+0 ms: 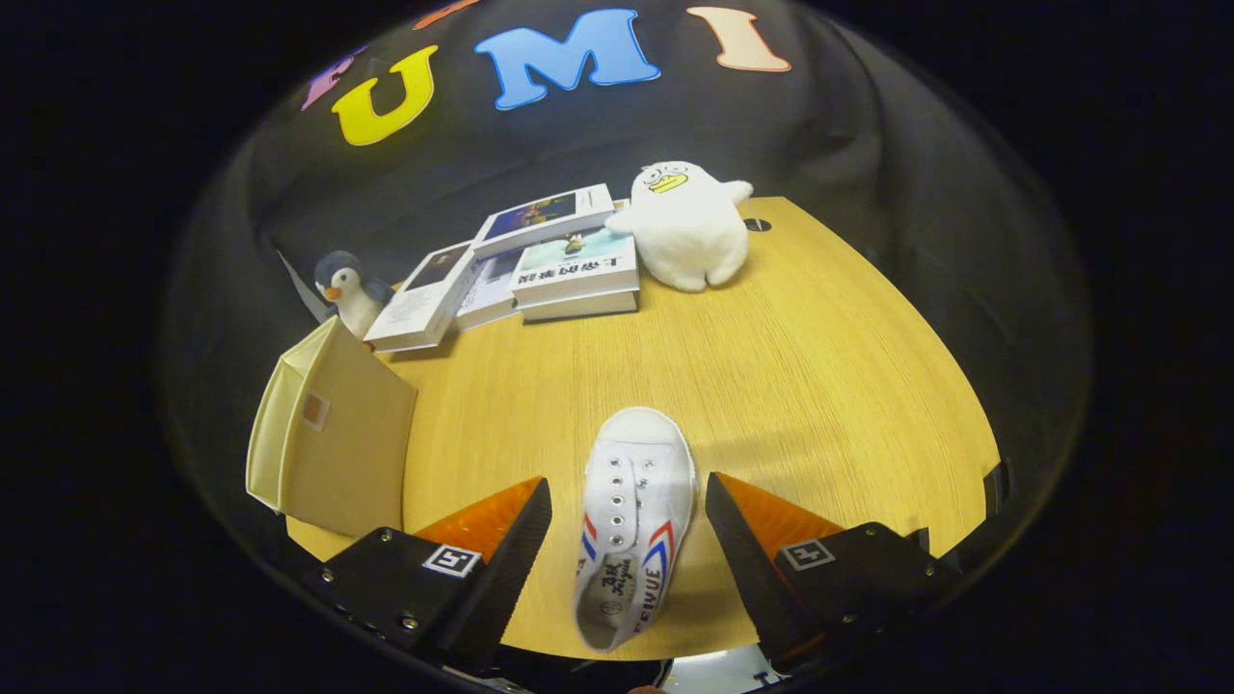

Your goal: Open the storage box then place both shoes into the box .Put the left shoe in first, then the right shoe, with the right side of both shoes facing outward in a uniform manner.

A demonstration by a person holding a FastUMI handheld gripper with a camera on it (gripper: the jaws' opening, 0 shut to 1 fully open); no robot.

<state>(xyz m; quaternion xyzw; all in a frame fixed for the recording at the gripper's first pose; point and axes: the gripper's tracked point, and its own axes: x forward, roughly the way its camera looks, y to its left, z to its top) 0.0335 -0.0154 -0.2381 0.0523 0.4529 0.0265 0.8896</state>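
1. While its two fingers stand wide apart and grip nothing, the tool (629,511) straddles one white canvas shoe (633,516) lying on the wooden tabletop (819,386); the shoe sits between the fingers, touching neither, toe pointing away from the tool, heel toward it.
2. One shoe is seen; red and blue stripes mark both sides near its opening, and the heel end is close to the tabletop's near edge.
3. One beige storage box (333,439) stands ahead of the left finger and off to its left, at the tabletop's edge; whether it is open cannot be told from this side.
4. Beyond the fingers, well apart from the shoe, lie about four books (569,265) in a loose overlapping pile; the exact count is hard to make out.
5. Two plush toys flank the books: a white duck (689,226) to their right, touching them, and a small penguin (349,289) to their left, partly hidden behind the box.
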